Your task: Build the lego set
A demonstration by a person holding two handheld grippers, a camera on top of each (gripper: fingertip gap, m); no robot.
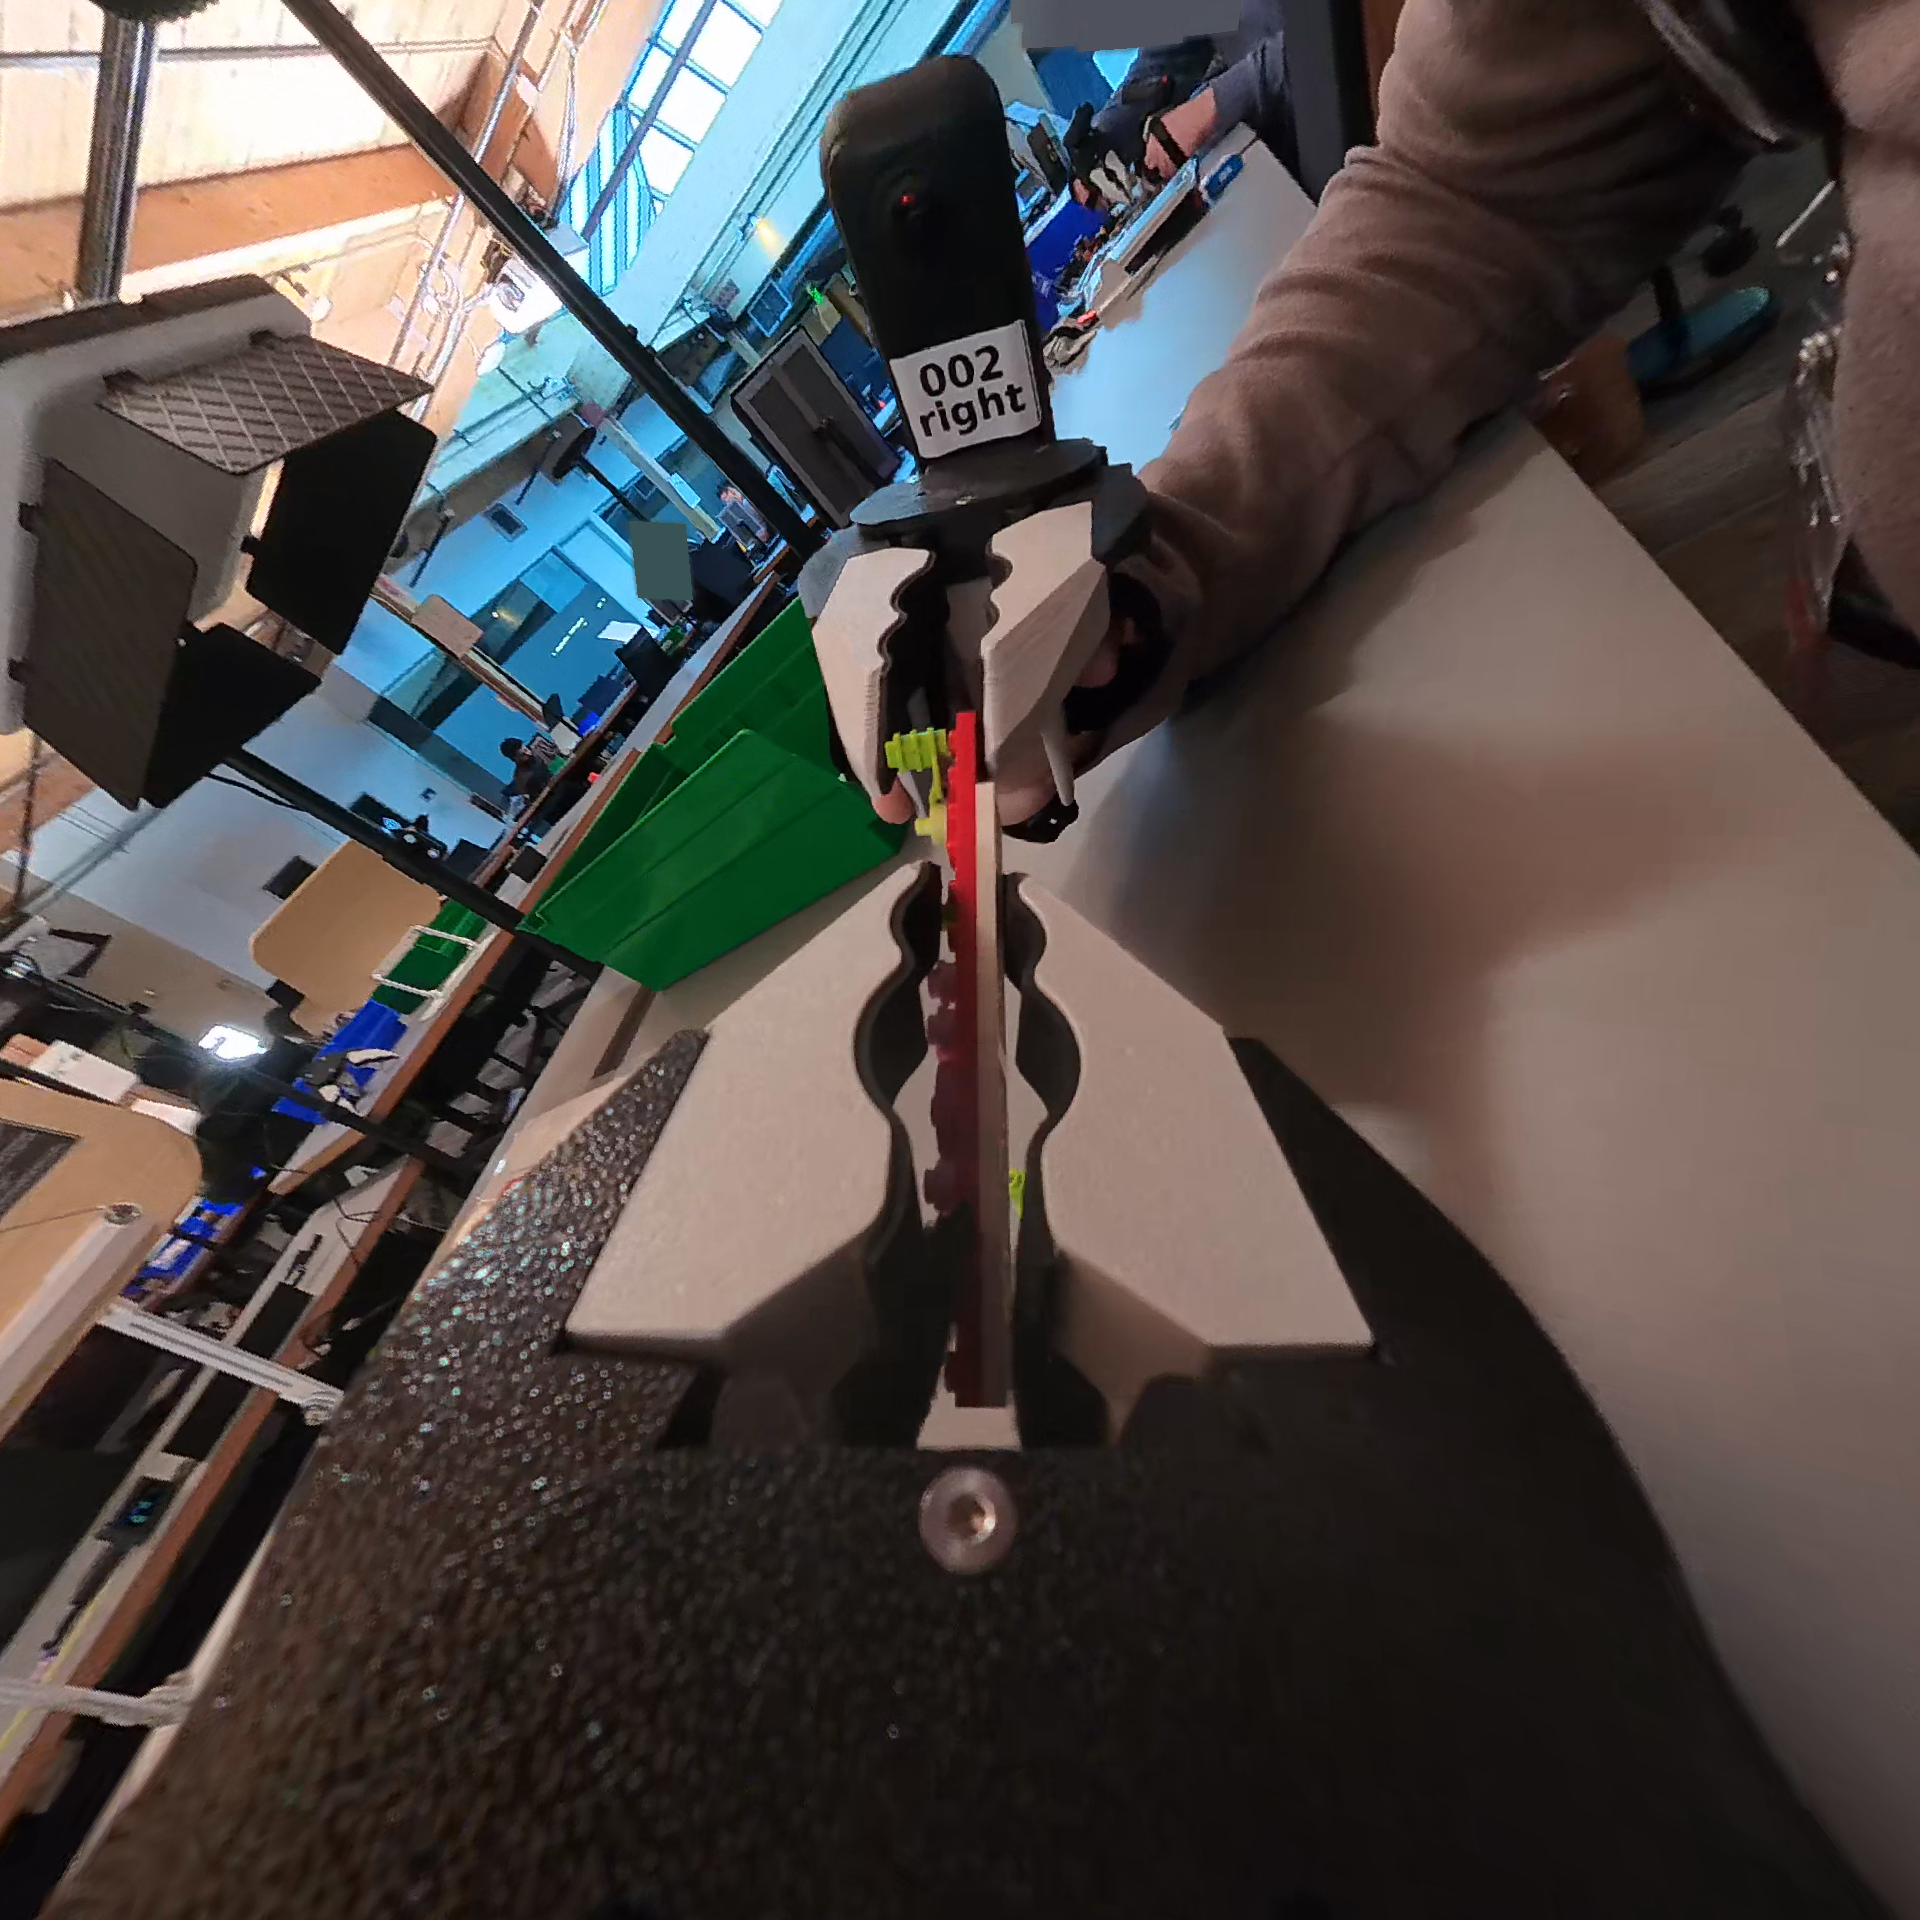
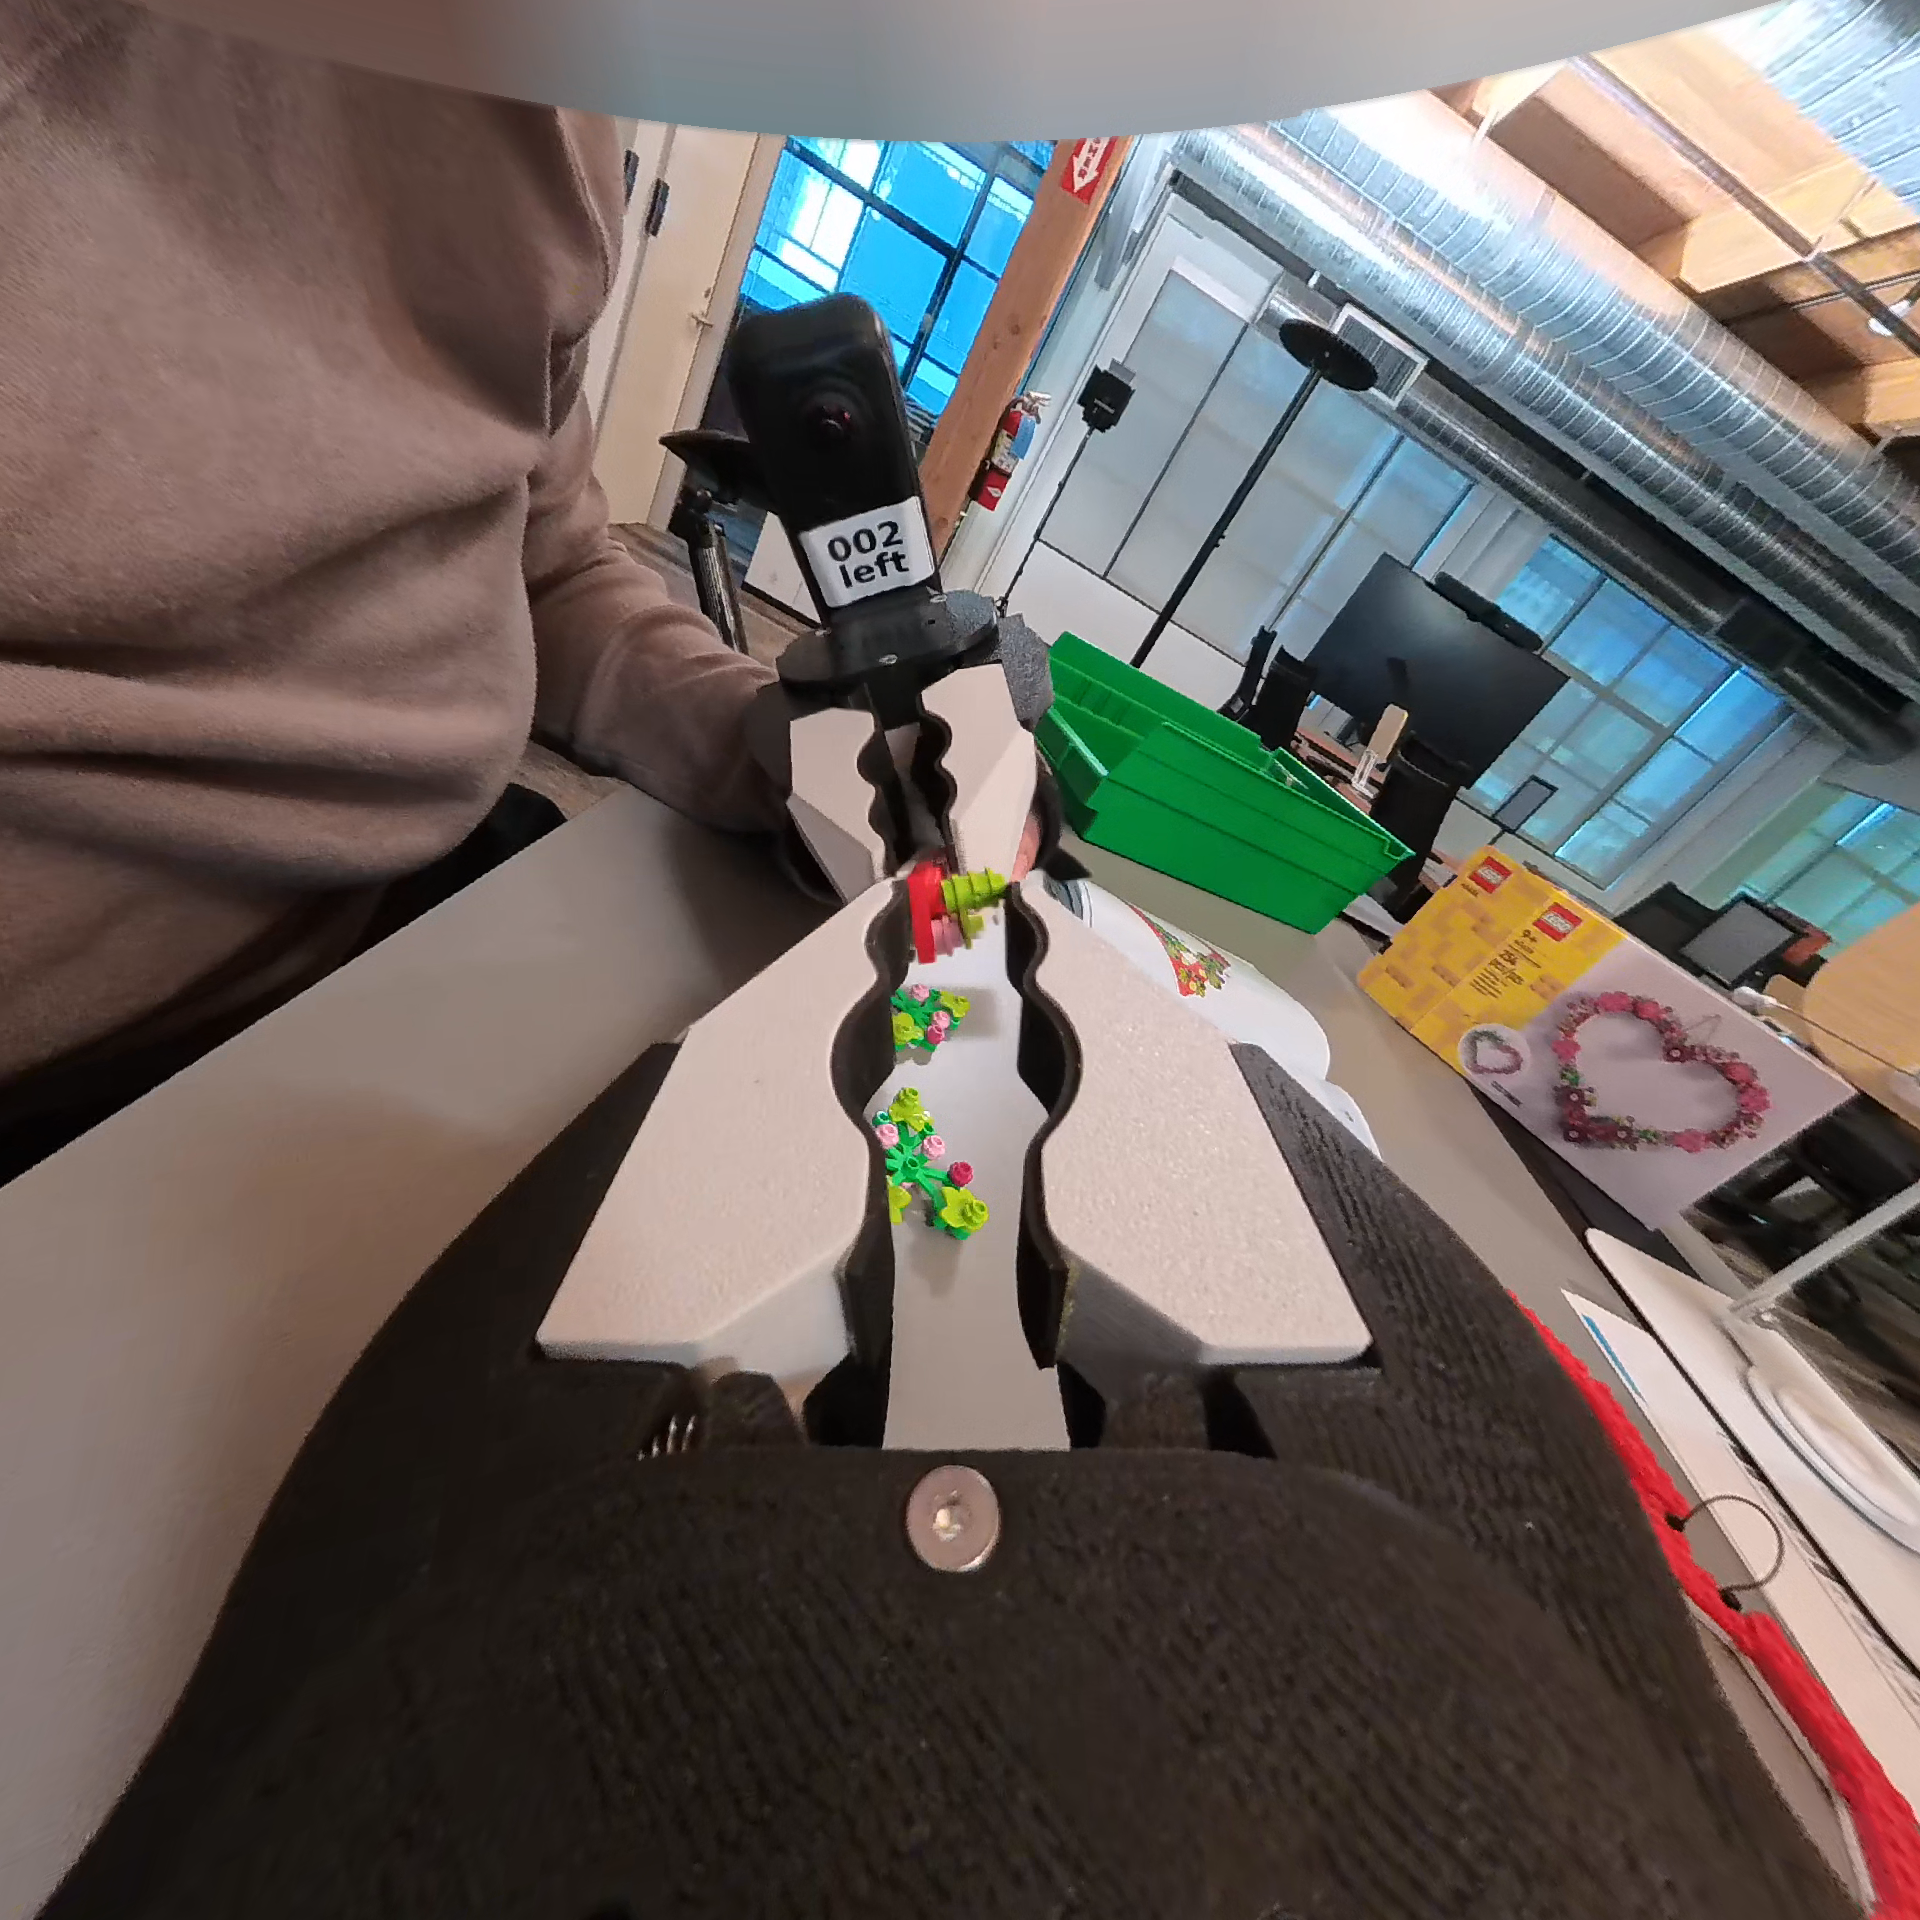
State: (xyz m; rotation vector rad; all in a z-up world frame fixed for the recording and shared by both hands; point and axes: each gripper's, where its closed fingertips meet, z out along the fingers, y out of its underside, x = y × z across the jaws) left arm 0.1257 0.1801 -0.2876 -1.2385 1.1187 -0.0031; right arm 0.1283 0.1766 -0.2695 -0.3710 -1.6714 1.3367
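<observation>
Left gripper [image 1: 961, 914] is clamped on the red plate [image 1: 966, 831], held edge-on above the worktop [image 1: 1455, 831], probably to keep it steady as a base. Right gripper [image 2: 951, 914] meets it nose to nose, pinching a lime-green leaf piece [image 2: 971, 891] at its tip, apparently to press it onto the plate's studded face. Directly below on the worktop lie two flower sprigs [image 2: 928, 1164], likely next to be used. Green bins [image 2: 1195, 800] and the set's box [image 2: 1558, 1018] sit farther off.

The left tongs [image 1: 971, 914] squeeze a red plate [image 1: 966, 821]; the right tongs [image 1: 951, 800] pinch a lime piece [image 1: 920, 753].
</observation>
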